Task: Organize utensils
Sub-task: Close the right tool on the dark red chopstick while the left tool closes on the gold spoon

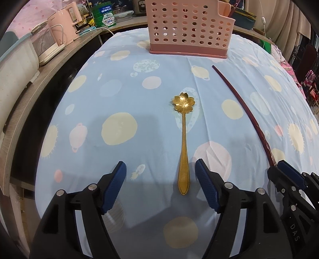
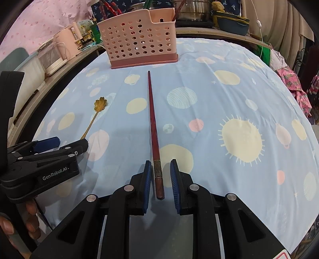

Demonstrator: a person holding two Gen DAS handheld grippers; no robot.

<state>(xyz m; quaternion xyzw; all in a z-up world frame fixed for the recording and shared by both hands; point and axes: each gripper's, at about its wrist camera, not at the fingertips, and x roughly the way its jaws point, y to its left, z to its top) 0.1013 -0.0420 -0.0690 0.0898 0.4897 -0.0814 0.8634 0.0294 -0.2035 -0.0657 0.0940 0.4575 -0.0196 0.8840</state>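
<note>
A gold spoon (image 1: 183, 143) with a flower-shaped bowl lies on the blue patterned cloth, handle toward me. My left gripper (image 1: 160, 179) is open, its jaws on either side of the handle end, not touching it. A dark red chopstick (image 2: 153, 127) lies lengthwise on the cloth; it also shows in the left wrist view (image 1: 247, 111). My right gripper (image 2: 159, 177) is open, its pads flanking the chopstick's thick end with small gaps. A pink perforated utensil holder (image 1: 188, 27) stands at the far end of the cloth; it also shows in the right wrist view (image 2: 139, 39). The spoon (image 2: 95, 113) and left gripper (image 2: 65, 144) show at the left of the right wrist view.
A wooden counter (image 1: 49, 65) runs along the left with a pink kettle (image 1: 63, 29), a green tin (image 1: 103, 16) and a white appliance. Pots and bowls (image 2: 231, 22) stand behind the holder. A chair and clothes are at the far right.
</note>
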